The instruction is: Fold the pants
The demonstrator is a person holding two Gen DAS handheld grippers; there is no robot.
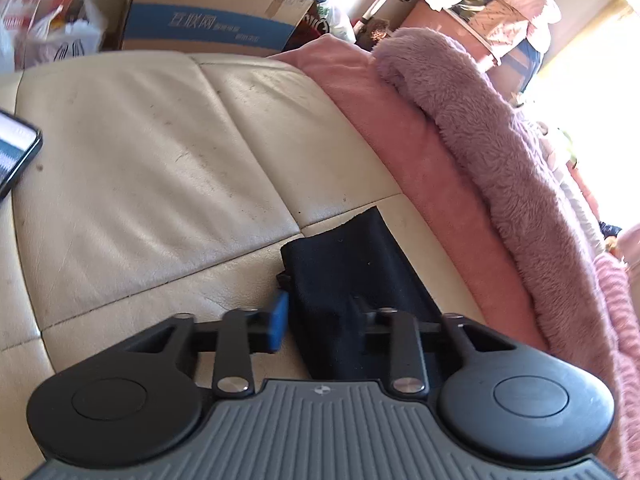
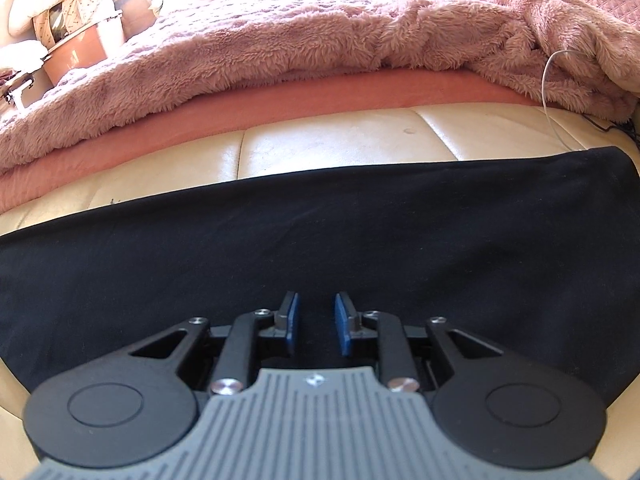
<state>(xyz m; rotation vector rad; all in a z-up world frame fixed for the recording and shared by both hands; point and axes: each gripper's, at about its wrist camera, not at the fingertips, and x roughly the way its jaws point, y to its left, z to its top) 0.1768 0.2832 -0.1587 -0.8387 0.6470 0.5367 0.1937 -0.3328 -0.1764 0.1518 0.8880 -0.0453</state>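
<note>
The black pants [image 2: 320, 232] lie flat as a long band across the cream leather cushion [image 2: 344, 140]. In the right wrist view my right gripper [image 2: 316, 324] hovers just above the cloth near its front edge, its blue pads a small gap apart with nothing between them. In the left wrist view the end of the pants [image 1: 352, 280] lies between my left gripper's [image 1: 320, 320] widely spread fingers. The left blue pad [image 1: 279, 322] shows beside the cloth's edge; the right finger is dark against the cloth.
A fluffy pink blanket [image 2: 280, 40] on a salmon pad [image 2: 280, 100] borders the cushion's far side. A phone [image 1: 16, 152] lies at the cushion's left edge. A cardboard box [image 1: 208, 12] and bags stand beyond. A thin white cable [image 2: 550, 92] hangs at right.
</note>
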